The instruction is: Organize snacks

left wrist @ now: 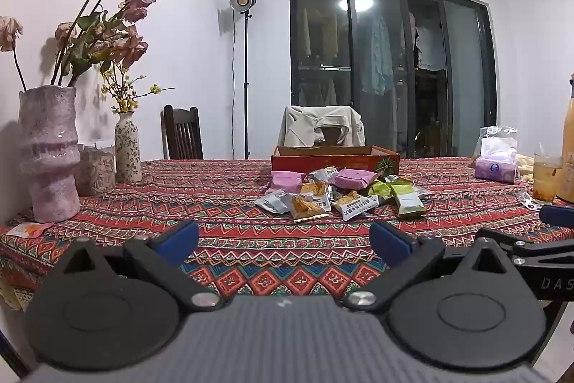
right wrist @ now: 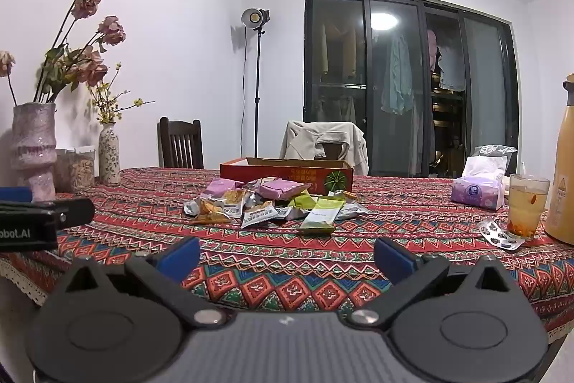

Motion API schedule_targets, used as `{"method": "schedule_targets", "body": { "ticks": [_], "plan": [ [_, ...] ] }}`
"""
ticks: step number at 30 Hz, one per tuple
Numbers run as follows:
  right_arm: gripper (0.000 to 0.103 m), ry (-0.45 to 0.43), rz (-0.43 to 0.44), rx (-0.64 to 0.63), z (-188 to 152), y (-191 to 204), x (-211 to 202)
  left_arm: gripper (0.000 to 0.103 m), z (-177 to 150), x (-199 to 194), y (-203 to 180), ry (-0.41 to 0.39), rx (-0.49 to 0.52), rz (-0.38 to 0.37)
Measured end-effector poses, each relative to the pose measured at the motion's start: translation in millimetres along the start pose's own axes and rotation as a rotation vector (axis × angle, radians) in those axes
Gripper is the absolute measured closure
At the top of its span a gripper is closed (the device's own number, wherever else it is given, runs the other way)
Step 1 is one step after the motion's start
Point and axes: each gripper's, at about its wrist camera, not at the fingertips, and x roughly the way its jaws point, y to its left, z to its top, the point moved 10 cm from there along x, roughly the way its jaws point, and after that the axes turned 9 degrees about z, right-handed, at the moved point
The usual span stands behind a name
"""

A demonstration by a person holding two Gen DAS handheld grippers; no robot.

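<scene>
A heap of small snack packets (left wrist: 337, 191) (right wrist: 272, 203) lies mid-table: pink, green, silver and orange-printed ones. Behind it stands a shallow red cardboard box (left wrist: 335, 158) (right wrist: 287, 173), open at the top. My left gripper (left wrist: 283, 243) hovers over the near table edge, well short of the heap, its jaws wide open and empty. My right gripper (right wrist: 287, 257) is held the same way, open and empty, with a green packet (right wrist: 321, 216) nearest to it. Each gripper shows at the side of the other's view.
The patterned tablecloth (left wrist: 251, 232) covers the table. Left side: pink vase (left wrist: 48, 149) with dried flowers, small floral vase (left wrist: 127, 149), jars. Right side: tissue pack (right wrist: 479, 189), glass of drink (right wrist: 525, 207), yellow jug (right wrist: 565, 167), pill blister (right wrist: 500, 234). Two chairs stand beyond.
</scene>
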Motion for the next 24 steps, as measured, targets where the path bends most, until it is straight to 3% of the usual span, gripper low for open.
{"method": "schedule_targets", "body": {
  "ticks": [24],
  "plan": [
    [0.000,0.006,0.000,0.000,-0.3,0.7,1.3,0.000,0.8,-0.8,1.3,-0.008,-0.003,0.004]
  ]
}}
